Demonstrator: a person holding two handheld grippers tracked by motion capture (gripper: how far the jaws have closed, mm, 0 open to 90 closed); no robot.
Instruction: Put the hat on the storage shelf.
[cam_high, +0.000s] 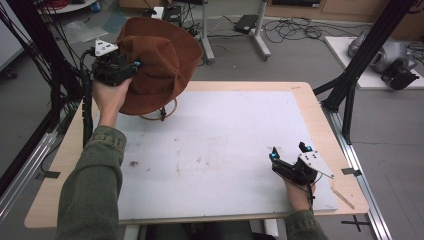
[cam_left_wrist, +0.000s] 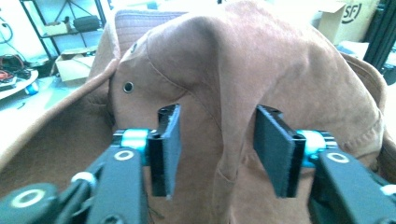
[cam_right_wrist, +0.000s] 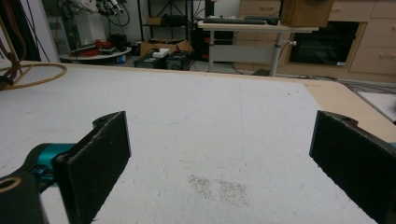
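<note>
Brown hat (cam_left_wrist: 243, 70) betw. open L gripper (cam_left_wrist: 217, 149) jaws

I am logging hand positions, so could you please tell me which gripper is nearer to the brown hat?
Left. The left gripper is right at the brown hat, jaws apart around a fold; the right gripper rests far across the table.

The hat (cam_high: 160, 65) sits at the table's (cam_high: 320, 125) far left corner, over a ring stand (cam_high: 162, 112) that rests on the mat (cam_high: 210, 150). The left gripper (cam_high: 131, 67) is at the hat's left side (jaws either side of a fold, pads clear). The right gripper (cam_high: 290, 152) lies on the mat's near right, well apart.
</note>
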